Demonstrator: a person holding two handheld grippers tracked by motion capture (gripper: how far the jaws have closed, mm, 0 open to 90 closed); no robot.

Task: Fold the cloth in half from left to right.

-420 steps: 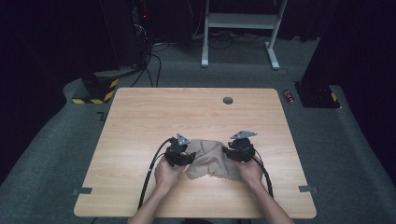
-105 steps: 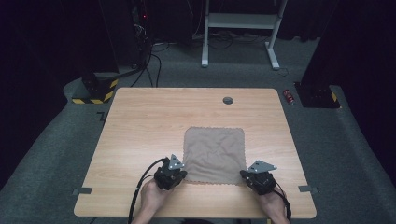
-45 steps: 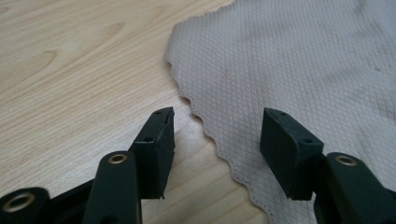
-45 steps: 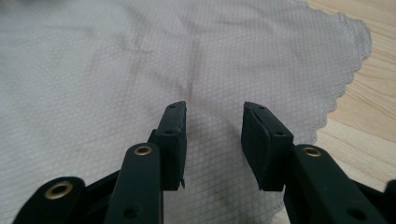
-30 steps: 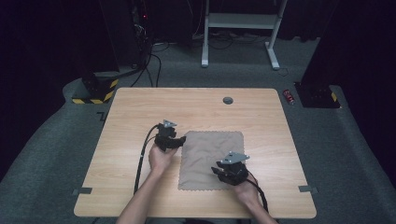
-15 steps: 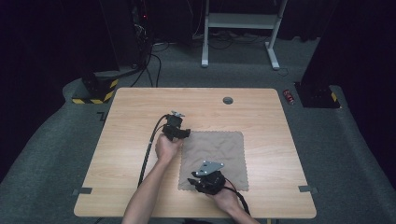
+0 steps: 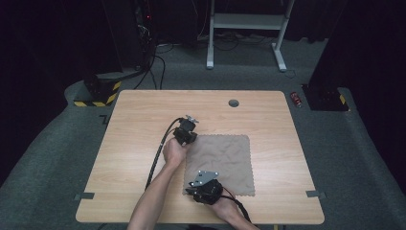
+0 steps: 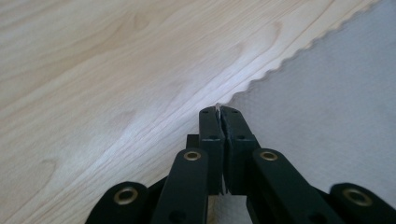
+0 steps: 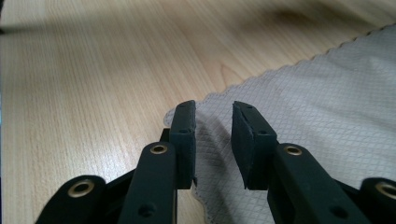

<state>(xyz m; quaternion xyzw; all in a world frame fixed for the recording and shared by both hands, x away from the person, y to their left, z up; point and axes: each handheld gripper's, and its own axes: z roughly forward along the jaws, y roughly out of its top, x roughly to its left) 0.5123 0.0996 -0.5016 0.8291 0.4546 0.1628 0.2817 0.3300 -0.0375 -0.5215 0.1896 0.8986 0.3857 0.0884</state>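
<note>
A brown cloth (image 7: pixel 220 163) lies spread flat on the wooden table (image 7: pixel 139 120), toward the near right of the tabletop, its scalloped edges square to the table. The work in hand looks like folding it, and no fold is made yet: the cloth is one flat layer.

The left gripper (image 7: pixel 187 135) sits at the cloth's far left corner, about eleven o'clock from its middle. In the left gripper view its jaws have just closed and stand pressed together, with a thin sliver of the cloth's (image 8: pixel 327 93) corner pinched between the pads, so that corner seems secured.

The right gripper (image 7: pixel 195 188) is at the near left corner, about seven o'clock from the cloth's middle. In the right gripper view its jaws have been closing but a clear gap is left between them; the corner of the cloth (image 9: pixel 327 93) lies under and between the fingers (image 9: pixel 183 135), slightly rumpled, and is not yet clamped.

So one corner of the left edge is gripped and the other nearly so. What is probably left: finish the right gripper's pinch, lift the left edge, carry it toward three o'clock over the right edge, lay it down and line the edges up.
</note>
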